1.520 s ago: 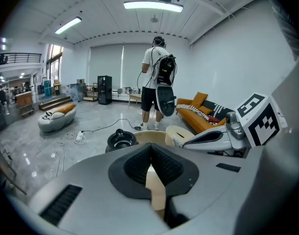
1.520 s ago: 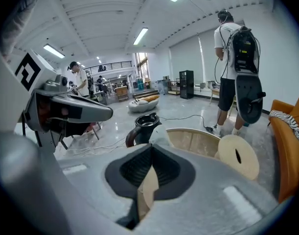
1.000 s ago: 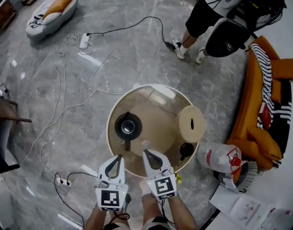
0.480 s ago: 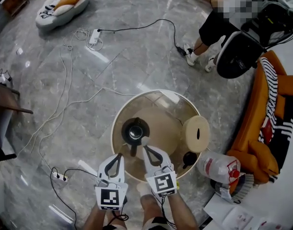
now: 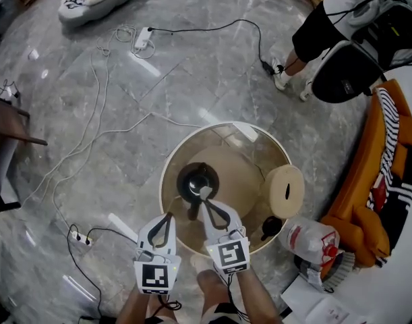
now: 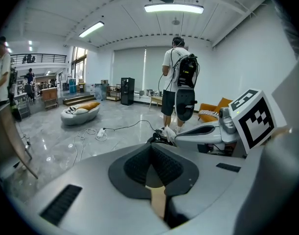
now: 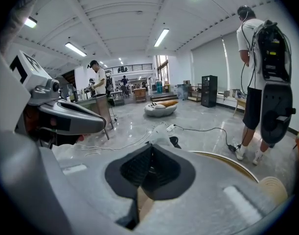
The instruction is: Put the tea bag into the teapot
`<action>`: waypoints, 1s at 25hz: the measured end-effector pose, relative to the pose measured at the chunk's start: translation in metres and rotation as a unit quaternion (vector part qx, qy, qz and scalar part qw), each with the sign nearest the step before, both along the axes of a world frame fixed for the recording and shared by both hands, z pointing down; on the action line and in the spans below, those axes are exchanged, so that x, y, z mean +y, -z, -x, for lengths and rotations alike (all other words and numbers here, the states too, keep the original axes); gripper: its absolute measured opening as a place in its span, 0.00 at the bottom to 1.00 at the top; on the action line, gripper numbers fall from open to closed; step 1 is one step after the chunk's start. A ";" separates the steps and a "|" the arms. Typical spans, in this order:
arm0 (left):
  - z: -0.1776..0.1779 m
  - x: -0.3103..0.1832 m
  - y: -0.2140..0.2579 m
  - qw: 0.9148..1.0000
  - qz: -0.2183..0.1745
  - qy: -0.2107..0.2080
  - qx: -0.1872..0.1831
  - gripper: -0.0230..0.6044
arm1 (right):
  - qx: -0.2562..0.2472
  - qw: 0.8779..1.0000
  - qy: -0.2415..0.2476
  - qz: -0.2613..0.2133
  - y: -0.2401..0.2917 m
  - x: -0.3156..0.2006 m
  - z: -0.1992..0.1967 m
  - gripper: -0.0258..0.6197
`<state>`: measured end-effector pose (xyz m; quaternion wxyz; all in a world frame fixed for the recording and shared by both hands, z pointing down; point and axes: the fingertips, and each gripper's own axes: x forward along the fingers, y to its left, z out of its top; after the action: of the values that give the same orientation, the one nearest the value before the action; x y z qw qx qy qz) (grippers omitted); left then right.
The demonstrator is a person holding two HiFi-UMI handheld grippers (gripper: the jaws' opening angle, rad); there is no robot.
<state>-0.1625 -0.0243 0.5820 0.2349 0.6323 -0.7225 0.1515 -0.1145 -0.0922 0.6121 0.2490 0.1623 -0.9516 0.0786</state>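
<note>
A black teapot (image 5: pixel 192 177) with its top open stands on the round glass table (image 5: pixel 162 181). My right gripper (image 5: pixel 206 198) is shut on a small white tea bag (image 5: pixel 205 192), which hangs over the near rim of the teapot's mouth. In the right gripper view the tea bag (image 7: pixel 159 137) sticks out past the closed jaws of the right gripper (image 7: pixel 150 148). My left gripper (image 5: pixel 168 217) is shut and holds nothing, at the table's near edge to the left of the right one. In the left gripper view the left gripper (image 6: pixel 151 148) has the teapot (image 6: pixel 158 138) just beyond its tips.
A tan round disc (image 5: pixel 285 191) and a small black lid-like piece (image 5: pixel 268 228) sit at the table's right side. A white plastic jug (image 5: pixel 307 238) and an orange sofa (image 5: pixel 367 201) stand to the right. Cables and a power strip (image 5: pixel 77 237) lie on the floor; a person (image 5: pixel 320 25) stands beyond.
Both grippers have moved forward toward the teapot. The tea bag has gone from the table's near part to over the teapot's near rim.
</note>
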 end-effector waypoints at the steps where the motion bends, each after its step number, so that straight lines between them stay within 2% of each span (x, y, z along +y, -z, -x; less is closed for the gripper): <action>1: 0.001 0.001 -0.003 1.000 0.000 -0.006 -0.009 0.06 | 0.000 1.000 0.001 0.001 -0.002 0.000 0.002 0.04; 3: 0.004 0.002 -0.006 1.000 0.000 -0.010 -0.019 0.06 | 0.002 1.000 0.002 0.002 -0.007 -0.002 0.005 0.04; 6: 0.006 0.004 -0.007 1.000 0.003 0.017 0.005 0.06 | 0.007 1.000 0.004 0.004 -0.014 -0.003 0.008 0.04; 9: 0.009 0.008 -0.011 1.000 0.005 0.009 -0.010 0.06 | 0.012 1.000 0.008 0.005 -0.019 -0.004 0.012 0.04; 13: 0.011 0.010 -0.014 1.000 0.009 0.028 0.007 0.06 | 0.017 1.000 0.011 0.006 -0.025 -0.006 0.015 0.04; 23: 0.015 0.015 -0.023 1.000 0.013 0.025 0.001 0.06 | 0.017 1.000 0.006 0.019 -0.036 -0.003 0.017 0.04; 24: 0.015 0.016 -0.023 1.000 0.013 0.025 0.000 0.06 | 0.017 1.000 0.005 0.022 -0.035 -0.002 0.018 0.06; 25: 0.016 0.017 -0.024 1.000 0.014 0.027 0.002 0.06 | 0.018 0.999 0.005 0.026 -0.035 -0.001 0.018 0.13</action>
<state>-0.1783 -0.0070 0.6055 0.2490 0.6094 -0.7369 0.1539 -0.1328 -0.0928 0.6469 0.2705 0.1522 -0.9455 0.0989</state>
